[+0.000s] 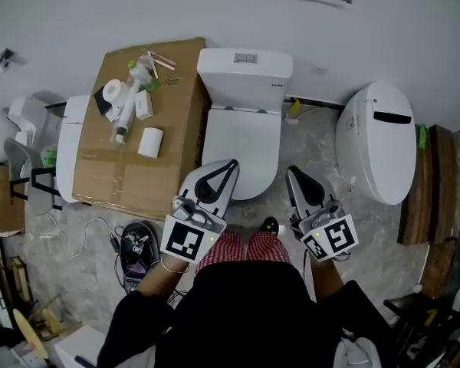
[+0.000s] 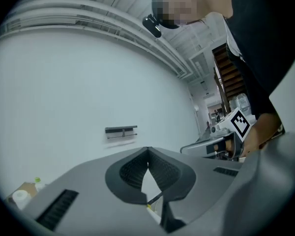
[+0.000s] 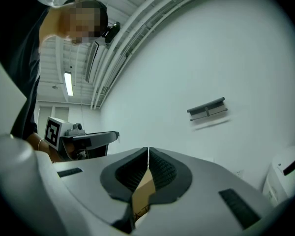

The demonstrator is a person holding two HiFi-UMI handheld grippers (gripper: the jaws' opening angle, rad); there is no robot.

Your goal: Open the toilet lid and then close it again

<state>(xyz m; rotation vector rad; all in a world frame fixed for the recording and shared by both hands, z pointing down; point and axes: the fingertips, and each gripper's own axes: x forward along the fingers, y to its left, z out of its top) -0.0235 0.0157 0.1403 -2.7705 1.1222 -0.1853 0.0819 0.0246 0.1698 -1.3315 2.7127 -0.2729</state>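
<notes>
We see the toilet lid (image 1: 241, 140) down on the bowl. Our left gripper (image 1: 231, 163) and right gripper (image 1: 293, 172) hover near its front edge, both with fingers clenched together on nothing.

Shiny, smooth white on the toilet lid (image 1: 241, 148), like hard china. Same glossy white on the second toilet (image 1: 377, 140). Dull brown cardboard for the big box (image 1: 130, 171). Soft white paper on the roll (image 1: 111, 92). Grey matt plastic on the left gripper (image 2: 147, 149) and the right gripper (image 3: 148, 149); dark, ribbed, rubbery pads on the fingers (image 2: 130, 171). Grey stone-look floor (image 1: 314, 146), blotchy and a little shiny. Red-and-white checked cloth on the trousers (image 1: 245, 248). Brown wood on the boards (image 1: 429, 198).
</notes>
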